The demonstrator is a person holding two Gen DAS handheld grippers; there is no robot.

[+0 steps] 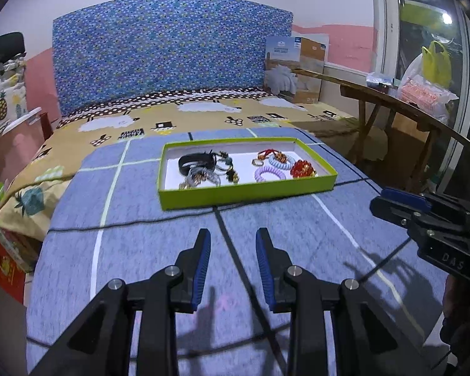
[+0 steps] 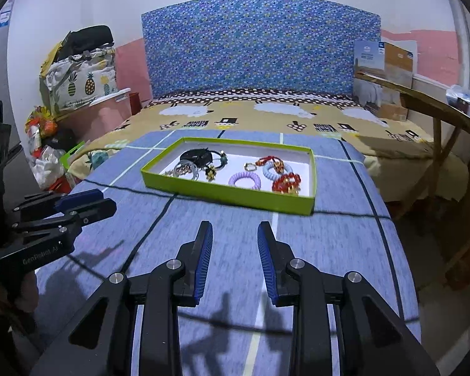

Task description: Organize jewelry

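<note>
"DAS" on right claw (image 1: 379,202) body; "GenRobot.AI" on left claw (image 2: 87,200) body.

Right gripper (image 2: 233,238): near centre, jaws apart, nothing between them, above the blue blanket (image 2: 313,250).
Left gripper (image 2: 78,203): near left edge, over the blanket; jaw state unclear.
Green tray (image 2: 232,192): farther ahead on the blanket.
Tray, left part: black band (image 2: 197,156), tangled bracelets (image 2: 185,169).
Tray, right part: purple coil tie (image 2: 244,180), pale blue coil tie (image 2: 271,170), red beaded piece (image 2: 286,183).
Far: blue patterned headboard (image 2: 250,47).

Jewelry (image 1: 203,166) in tray (image 1: 247,192), tray on bed (image 1: 141,250).
</note>
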